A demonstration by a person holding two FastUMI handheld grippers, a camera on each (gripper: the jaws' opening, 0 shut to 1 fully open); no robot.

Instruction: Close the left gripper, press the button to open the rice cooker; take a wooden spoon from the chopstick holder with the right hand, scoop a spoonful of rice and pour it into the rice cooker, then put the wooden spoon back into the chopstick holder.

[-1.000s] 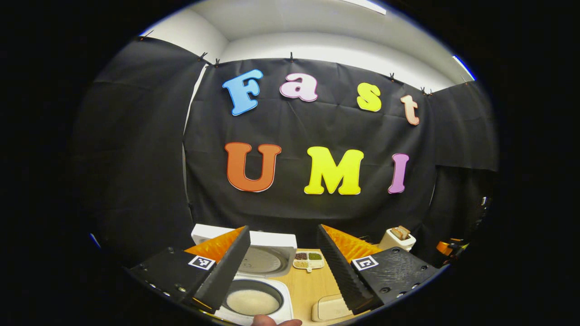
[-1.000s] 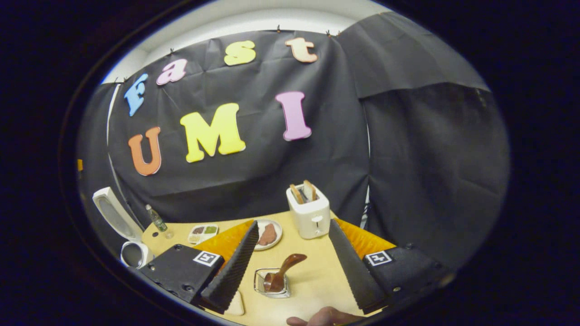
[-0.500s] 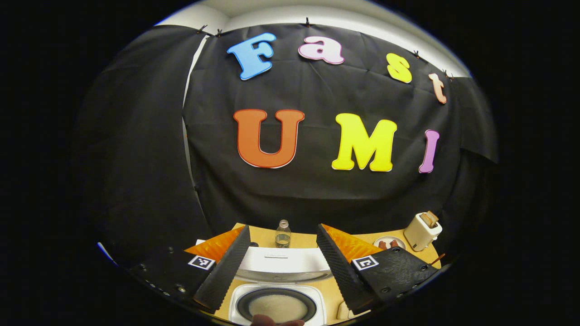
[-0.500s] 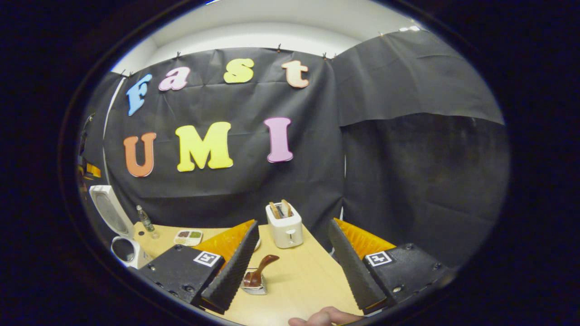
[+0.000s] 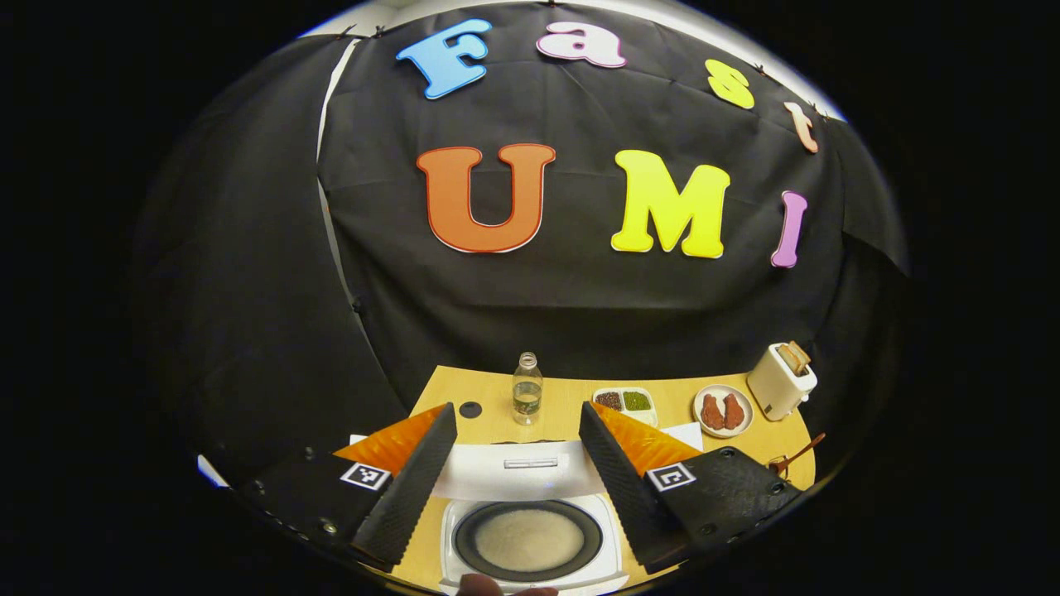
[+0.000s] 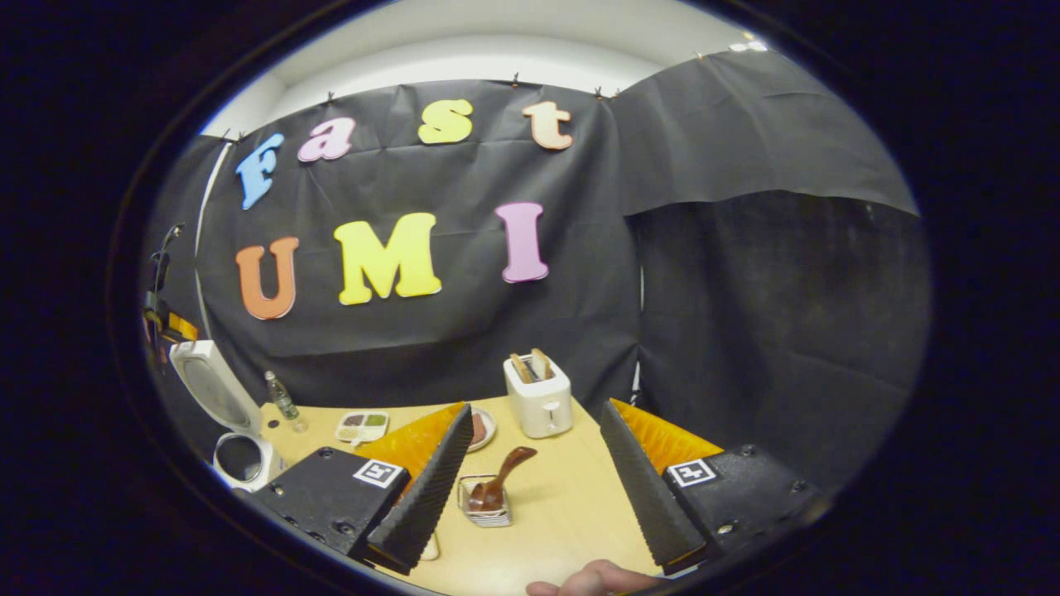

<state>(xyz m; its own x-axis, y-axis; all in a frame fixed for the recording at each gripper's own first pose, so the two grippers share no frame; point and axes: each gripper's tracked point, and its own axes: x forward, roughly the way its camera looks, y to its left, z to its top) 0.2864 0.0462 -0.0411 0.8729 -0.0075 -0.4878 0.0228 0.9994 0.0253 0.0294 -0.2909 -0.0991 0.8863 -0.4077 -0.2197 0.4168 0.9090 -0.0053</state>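
Your left gripper [image 5: 517, 480] has its jaws spread wide and empty, hanging over the white rice cooker [image 5: 530, 538], whose lid is up; its dark pot of pale rice sits right between the jaws. Your right gripper [image 6: 534, 480] is also spread, gripping nothing. The brown wooden spoon [image 6: 497, 484] stands tilted in the wire chopstick holder [image 6: 486, 507] between those jaws, nearer the left one. The white toaster [image 6: 538, 396] sits beyond, on the wooden table [image 6: 563, 505].

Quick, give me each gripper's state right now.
Left gripper: open, holding nothing, over the open rice cooker.
Right gripper: open, holding nothing.
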